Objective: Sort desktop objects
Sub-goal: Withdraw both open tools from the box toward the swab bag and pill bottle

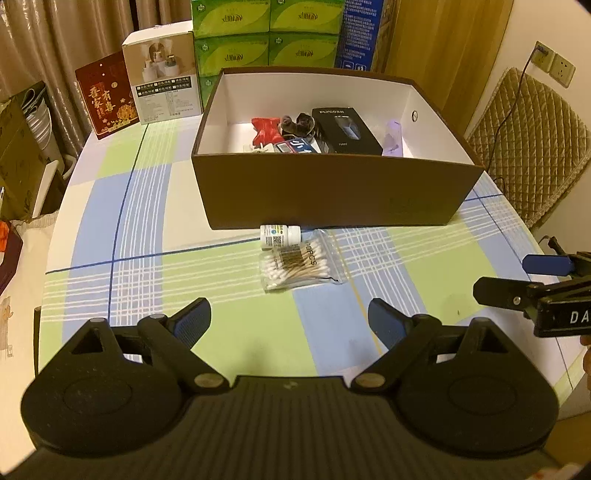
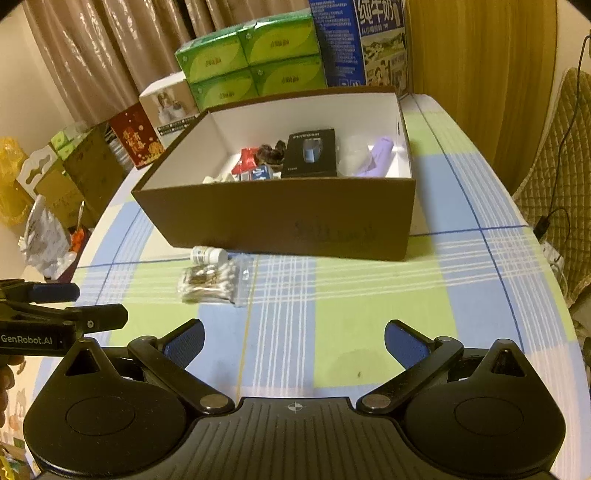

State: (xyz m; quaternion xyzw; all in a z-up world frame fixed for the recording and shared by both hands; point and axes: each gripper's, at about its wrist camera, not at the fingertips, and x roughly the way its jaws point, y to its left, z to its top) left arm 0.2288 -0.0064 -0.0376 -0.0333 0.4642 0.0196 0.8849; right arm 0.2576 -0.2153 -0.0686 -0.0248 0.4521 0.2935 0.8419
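On the bench [image 1: 122,236], covered with a blue, green and white checked cloth, we see a brown cardboard box [image 1: 332,192] with a white inside standing toward the far edge, its top open. Inside it lie a black carton [image 1: 345,129], a red packet [image 1: 266,129], a dark brown clump [image 1: 297,123], a small blue pack [image 1: 295,145] and a lilac object [image 1: 393,138] against the right wall. Just in front of the box's near wall, a small white bottle [image 1: 280,235] lies on its side, and touching it on the near side is a clear bag of cotton swabs [image 1: 297,264], also flat on the cloth. Both sit near the middle of the bench, outside the box. Our left tool [image 1: 290,321] hangs over the near part of the bench, released, with its blue-padded fingers [image 1: 194,321] spread wide and nothing between them; the swab bag lies beyond its tips, well apart. Our right tool [image 2: 293,345] hangs beside it over the near edge, likewise released and empty, with the bottle and bag ahead and to its left. Along the far edge behind the box stand green tissue packs [image 1: 266,33], a white carton [image 1: 164,77], a red gift box [image 1: 105,96] and a blue carton [image 1: 360,33]. A quilted chair [image 1: 528,147] stands off the right edge.
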